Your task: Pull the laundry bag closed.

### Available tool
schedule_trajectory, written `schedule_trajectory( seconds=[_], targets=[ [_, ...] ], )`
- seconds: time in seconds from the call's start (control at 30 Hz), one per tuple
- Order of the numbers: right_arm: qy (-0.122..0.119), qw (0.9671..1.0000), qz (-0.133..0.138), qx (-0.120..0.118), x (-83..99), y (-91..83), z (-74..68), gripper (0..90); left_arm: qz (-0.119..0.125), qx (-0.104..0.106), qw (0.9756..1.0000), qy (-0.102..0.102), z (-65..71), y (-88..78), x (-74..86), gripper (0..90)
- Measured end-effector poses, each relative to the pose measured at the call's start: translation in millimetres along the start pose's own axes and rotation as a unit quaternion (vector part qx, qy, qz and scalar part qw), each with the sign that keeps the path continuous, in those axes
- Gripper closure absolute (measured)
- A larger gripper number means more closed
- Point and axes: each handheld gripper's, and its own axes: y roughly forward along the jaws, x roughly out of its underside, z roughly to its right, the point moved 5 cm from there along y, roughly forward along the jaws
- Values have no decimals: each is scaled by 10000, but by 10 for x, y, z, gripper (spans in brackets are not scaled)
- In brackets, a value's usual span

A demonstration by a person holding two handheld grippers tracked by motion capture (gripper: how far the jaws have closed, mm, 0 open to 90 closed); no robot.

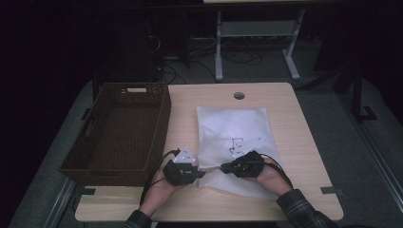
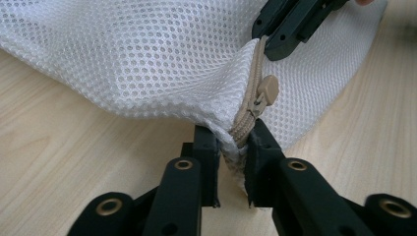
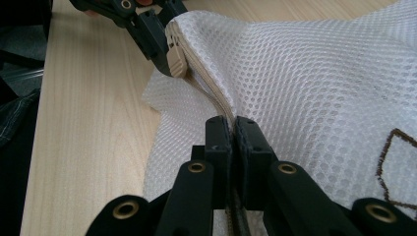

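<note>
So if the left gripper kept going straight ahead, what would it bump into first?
Probably the beige zipper pull, just ahead of the left gripper, which already pinches the white mesh bag at its zipper end. Beyond that sits the right gripper.

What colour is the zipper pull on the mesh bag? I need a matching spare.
Beige zipper pull, clearest in the left gripper view.

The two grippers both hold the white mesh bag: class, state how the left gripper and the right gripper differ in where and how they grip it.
The left gripper clamps the end of the beige zipper, right below the zipper pull; the right gripper clamps the zipper edge farther along. The left gripper's jaws keep a small gap around the bunched bag; the right gripper's jaws are pressed nearly together. Both pinch the same edge of the mesh bag, lifting it.
</note>
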Motion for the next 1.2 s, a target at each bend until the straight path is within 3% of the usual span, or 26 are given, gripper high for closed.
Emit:
schedule_trajectory(
  seconds=[0.2,0.37,0.6,0.97,1.2],
  targets=[
    [82,9999,141,-14,-63,-75,-62,739,-44,-195,9998,67,7,-23,16,812],
    [184,9985,372,-357,-145,-166,-221,732,-52,-237,9996,109,24,-27,39,814],
    [270,9983,81,-512,-135,74,-286,730,-34,-287,9992,287,65,-42,53,815],
    [304,9977,65,-600,-205,232,-279,738,-93,-335,9986,402,83,-32,78,817],
    [268,9976,25,-644,-218,280,-290,798,-51,-353,9985,420,85,-32,70,817]
  ],
)
